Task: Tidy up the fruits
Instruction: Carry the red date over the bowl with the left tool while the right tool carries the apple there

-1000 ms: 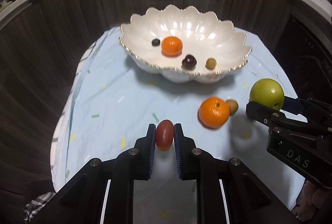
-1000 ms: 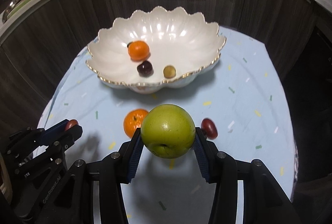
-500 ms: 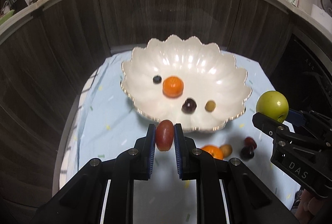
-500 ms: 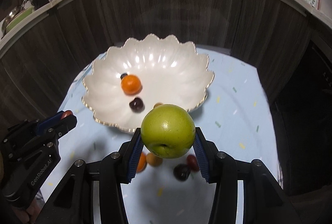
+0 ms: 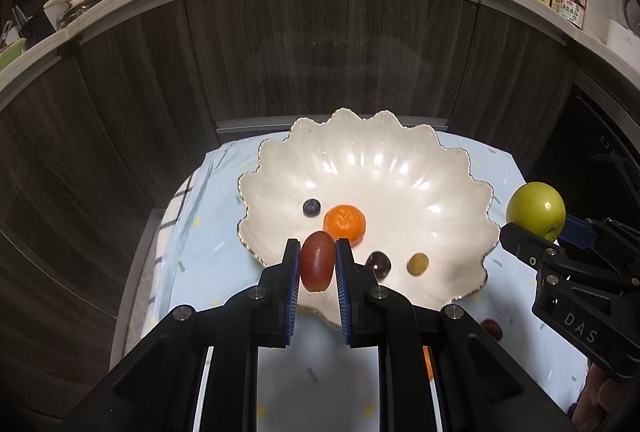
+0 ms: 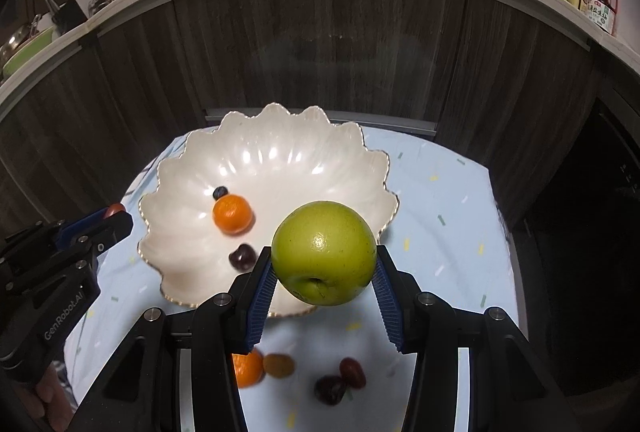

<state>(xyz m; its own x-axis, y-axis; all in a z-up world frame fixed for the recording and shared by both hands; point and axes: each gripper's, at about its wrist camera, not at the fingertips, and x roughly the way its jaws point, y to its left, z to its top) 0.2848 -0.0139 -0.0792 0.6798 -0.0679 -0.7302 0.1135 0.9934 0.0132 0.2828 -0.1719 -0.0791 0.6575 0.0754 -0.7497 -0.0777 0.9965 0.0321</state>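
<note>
The left gripper (image 5: pixel 317 266) is squeezing a soft red grape (image 5: pixel 317 266) by its sides; squeezing harder could squash it. The right gripper (image 6: pixel 324 274) is hugging a heavy, smooth green apple (image 6: pixel 324 252) around its middle, above the white scalloped bowl (image 6: pixel 280 159).

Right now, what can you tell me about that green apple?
The green apple is round, yellow-green, smooth and shiny with tiny dark specks. Its dimpled end faces the right camera. The right tool grips it between two blue ribbed pads, one on each side, above the near rim of the white scalloped bowl. Only the pads touch it.
</note>
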